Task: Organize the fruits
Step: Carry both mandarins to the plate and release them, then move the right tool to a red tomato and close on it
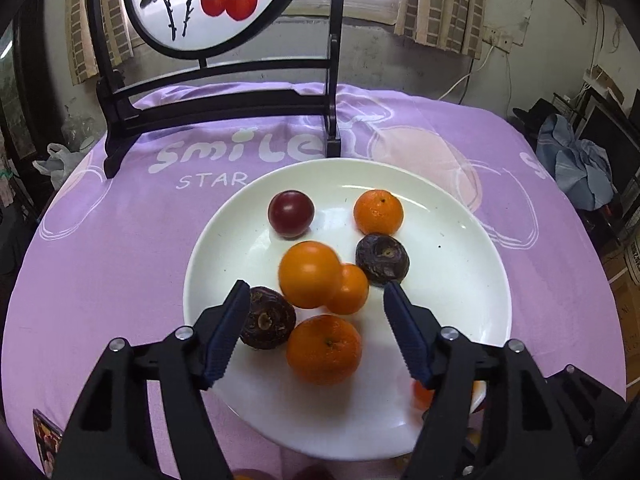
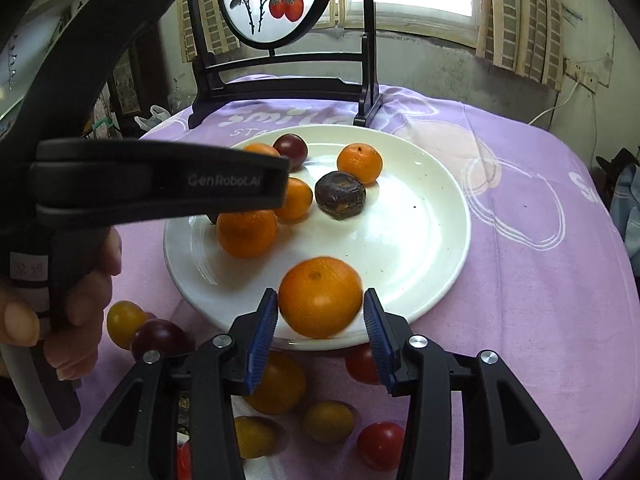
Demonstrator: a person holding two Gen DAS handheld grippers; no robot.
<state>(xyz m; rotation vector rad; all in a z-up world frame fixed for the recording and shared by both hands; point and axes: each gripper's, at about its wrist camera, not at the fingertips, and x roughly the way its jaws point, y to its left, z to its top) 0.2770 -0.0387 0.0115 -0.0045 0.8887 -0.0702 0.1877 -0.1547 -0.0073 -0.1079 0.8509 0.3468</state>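
A white plate (image 1: pixel 460 292) on the purple cloth holds several fruits: oranges, two dark wrinkled passion fruits (image 1: pixel 382 258) and a dark red plum (image 1: pixel 291 213). My left gripper (image 1: pixel 316 304) is open and empty above the plate; a motion-blurred orange (image 1: pixel 310 274) lies just beyond its fingertips. In the right wrist view my right gripper (image 2: pixel 320 304) stands over the plate's (image 2: pixel 420 240) near rim with a blurred orange (image 2: pixel 320 297) between its open blue pads (image 2: pixel 264 328), gaps on both sides. The left gripper's body (image 2: pixel 160 180) crosses that view at left.
Loose fruits lie on the cloth before the plate: yellow (image 2: pixel 125 324), dark red (image 2: pixel 160 340), orange (image 2: pixel 276 384) and red (image 2: pixel 380 444) ones. A black stand with a round persimmon painting (image 1: pixel 208 0) stands behind the plate. The table edge curves off at right.
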